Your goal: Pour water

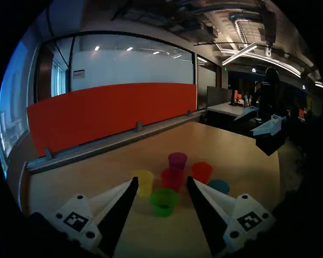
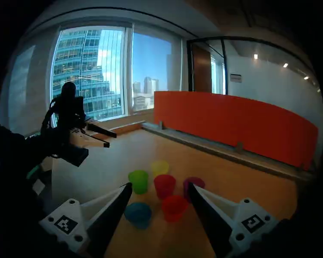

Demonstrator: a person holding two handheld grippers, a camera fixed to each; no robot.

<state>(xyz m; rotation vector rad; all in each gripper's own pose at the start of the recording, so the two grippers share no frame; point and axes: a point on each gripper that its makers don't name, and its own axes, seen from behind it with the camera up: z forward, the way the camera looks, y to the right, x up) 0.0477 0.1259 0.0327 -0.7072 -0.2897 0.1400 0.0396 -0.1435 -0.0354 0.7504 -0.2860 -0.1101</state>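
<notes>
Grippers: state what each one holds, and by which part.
Nothing is held. The left gripper and the right gripper are both open, clear of the cups.

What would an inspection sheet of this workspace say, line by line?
Surface: wooden table.
Job's things: six clustered: yellow cup, green cup, red cup, purple cup, orange cup, teal cup; contents unclear.
Clutter: nothing seen.
Grippers: left gripper and right gripper open, above the table.
Cables: maybe a dark loop by the left gripper's handle; too dim.
Surroundings: orange partition, windows.
</notes>
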